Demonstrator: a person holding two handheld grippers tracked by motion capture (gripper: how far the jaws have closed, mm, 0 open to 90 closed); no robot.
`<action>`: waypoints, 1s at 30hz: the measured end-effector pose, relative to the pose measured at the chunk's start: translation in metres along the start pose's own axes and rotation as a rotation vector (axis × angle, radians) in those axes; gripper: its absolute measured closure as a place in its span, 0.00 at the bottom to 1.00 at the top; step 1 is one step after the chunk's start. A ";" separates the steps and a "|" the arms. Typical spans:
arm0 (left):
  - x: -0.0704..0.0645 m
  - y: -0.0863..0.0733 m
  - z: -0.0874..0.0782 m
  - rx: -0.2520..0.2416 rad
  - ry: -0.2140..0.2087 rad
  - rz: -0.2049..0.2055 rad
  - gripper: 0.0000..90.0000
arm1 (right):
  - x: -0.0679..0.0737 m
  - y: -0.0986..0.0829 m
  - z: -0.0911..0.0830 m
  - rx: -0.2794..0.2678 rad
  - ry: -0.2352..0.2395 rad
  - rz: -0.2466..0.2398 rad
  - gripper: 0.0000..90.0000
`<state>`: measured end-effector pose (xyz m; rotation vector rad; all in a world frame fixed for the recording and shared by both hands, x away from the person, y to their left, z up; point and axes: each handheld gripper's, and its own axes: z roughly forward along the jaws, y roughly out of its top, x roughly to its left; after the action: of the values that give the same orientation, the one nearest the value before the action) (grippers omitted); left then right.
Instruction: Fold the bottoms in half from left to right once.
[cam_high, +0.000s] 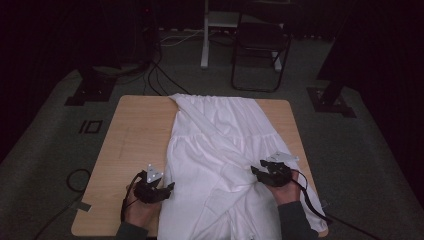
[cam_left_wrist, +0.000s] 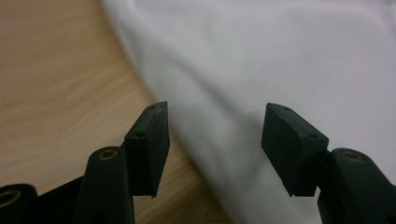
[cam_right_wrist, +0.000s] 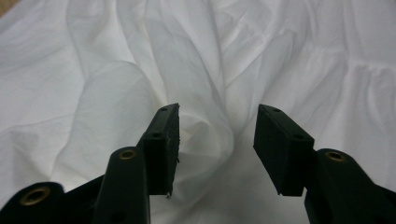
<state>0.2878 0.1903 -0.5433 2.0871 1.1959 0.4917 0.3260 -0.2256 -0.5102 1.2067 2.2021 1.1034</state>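
both hands sit down at the near edge of the bench (cam_high: 125, 150), each holding a claw. left claw (cam_high: 171, 187) has its jaws apart, hovering right at the left border of the white garment (cam_high: 220, 145); in the left gripper view the cloth edge (cam_left_wrist: 196, 154) runs between the jaws with bare wood on one side. right claw (cam_high: 256, 172) is spread open too, over a bunched fold (cam_right_wrist: 205, 126) near the garment's right side. the garment lies from the far edge down the middle of the bench and drapes over the near edge, pretty wrinkled.
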 end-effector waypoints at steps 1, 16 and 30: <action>0.002 -0.002 0.003 0.009 -0.015 -0.015 0.46 | 0.000 0.000 0.004 0.012 0.000 0.005 0.55; -0.002 0.019 -0.044 -0.123 0.084 0.061 0.99 | -0.002 0.002 -0.020 -0.019 0.075 -0.015 0.96; -0.080 0.064 -0.012 -0.126 -0.034 0.228 0.56 | -0.082 -0.017 -0.075 -0.116 -0.201 0.097 0.96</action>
<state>0.2787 0.1031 -0.4883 2.1233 0.8879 0.6172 0.3131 -0.3330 -0.4800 1.3242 1.9220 1.0799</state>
